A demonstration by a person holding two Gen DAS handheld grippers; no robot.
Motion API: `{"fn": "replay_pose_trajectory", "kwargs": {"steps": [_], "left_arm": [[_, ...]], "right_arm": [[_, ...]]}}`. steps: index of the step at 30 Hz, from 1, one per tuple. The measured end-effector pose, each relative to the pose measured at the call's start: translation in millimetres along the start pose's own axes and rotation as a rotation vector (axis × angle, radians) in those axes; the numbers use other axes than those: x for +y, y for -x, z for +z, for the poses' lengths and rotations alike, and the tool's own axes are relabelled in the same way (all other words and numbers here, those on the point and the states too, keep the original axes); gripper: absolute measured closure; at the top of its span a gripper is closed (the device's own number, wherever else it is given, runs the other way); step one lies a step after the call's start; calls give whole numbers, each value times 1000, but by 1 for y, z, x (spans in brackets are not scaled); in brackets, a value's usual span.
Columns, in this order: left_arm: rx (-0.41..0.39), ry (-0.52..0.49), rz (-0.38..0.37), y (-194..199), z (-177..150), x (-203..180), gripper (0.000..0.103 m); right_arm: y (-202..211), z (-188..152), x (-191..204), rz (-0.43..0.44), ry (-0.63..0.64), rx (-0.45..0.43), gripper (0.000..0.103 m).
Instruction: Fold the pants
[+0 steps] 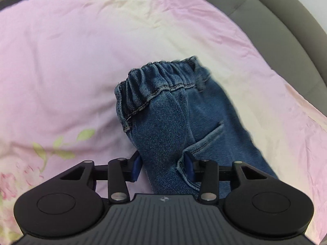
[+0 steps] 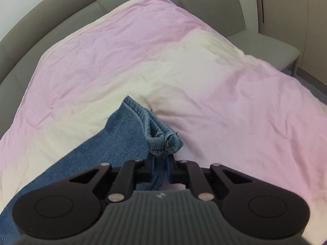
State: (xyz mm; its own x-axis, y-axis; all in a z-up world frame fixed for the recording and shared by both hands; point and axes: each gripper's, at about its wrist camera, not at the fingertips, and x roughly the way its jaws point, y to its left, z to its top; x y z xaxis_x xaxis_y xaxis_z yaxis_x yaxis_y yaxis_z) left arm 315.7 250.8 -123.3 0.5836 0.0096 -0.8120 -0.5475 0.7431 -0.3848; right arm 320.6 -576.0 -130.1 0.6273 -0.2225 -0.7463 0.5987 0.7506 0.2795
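Note:
Blue denim pants (image 1: 163, 112) with an elastic waistband (image 1: 147, 81) lie bunched on the pink and cream bed cover (image 1: 61, 61). In the left wrist view, my left gripper (image 1: 163, 167) is shut on a thick fold of the pants just below the waistband, near a pocket seam. The blue pads touch the cloth on both sides. In the right wrist view, my right gripper (image 2: 160, 168) is shut on the stitched hem end of the pants (image 2: 114, 143). The hem (image 2: 163, 140) sticks out beyond the pads, and the leg trails off to the lower left.
The bed cover (image 2: 184, 71) spreads wide ahead of both grippers, with a flower print (image 1: 51, 151) at the near left. A grey padded headboard (image 1: 276, 20) curves along one side. A grey chair (image 2: 214, 6) stands beyond the far corner.

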Motion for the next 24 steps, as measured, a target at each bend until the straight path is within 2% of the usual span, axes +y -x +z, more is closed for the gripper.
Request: {"fn": "replay_pose_trajectory", "kwargs": {"steps": [5, 7, 10, 12, 16, 19, 22, 24], "left_arm": [[-8, -86, -34, 53, 12, -18, 60], [0, -123, -29, 73, 12, -12, 60], [45, -151, -29, 98, 7, 11, 61], [80, -155, -25, 112, -4, 36, 61], [145, -167, -25, 122, -33, 86, 61], [196, -115, -25, 109, -54, 118, 61], [163, -119, -23, 94, -69, 135, 61], [170, -91, -12, 82, -76, 144, 61]], "right_arm": [[57, 22, 19, 29, 67, -30, 100], [81, 25, 14, 38, 85, -34, 100], [118, 17, -17, 36, 78, -7, 100], [141, 1, -47, 38, 60, 31, 100], [163, -56, -109, 23, 4, 133, 100], [157, -98, -148, 22, -88, 198, 100], [135, -129, -172, 5, -137, 219, 99], [123, -140, -180, 4, -156, 225, 99]]}}
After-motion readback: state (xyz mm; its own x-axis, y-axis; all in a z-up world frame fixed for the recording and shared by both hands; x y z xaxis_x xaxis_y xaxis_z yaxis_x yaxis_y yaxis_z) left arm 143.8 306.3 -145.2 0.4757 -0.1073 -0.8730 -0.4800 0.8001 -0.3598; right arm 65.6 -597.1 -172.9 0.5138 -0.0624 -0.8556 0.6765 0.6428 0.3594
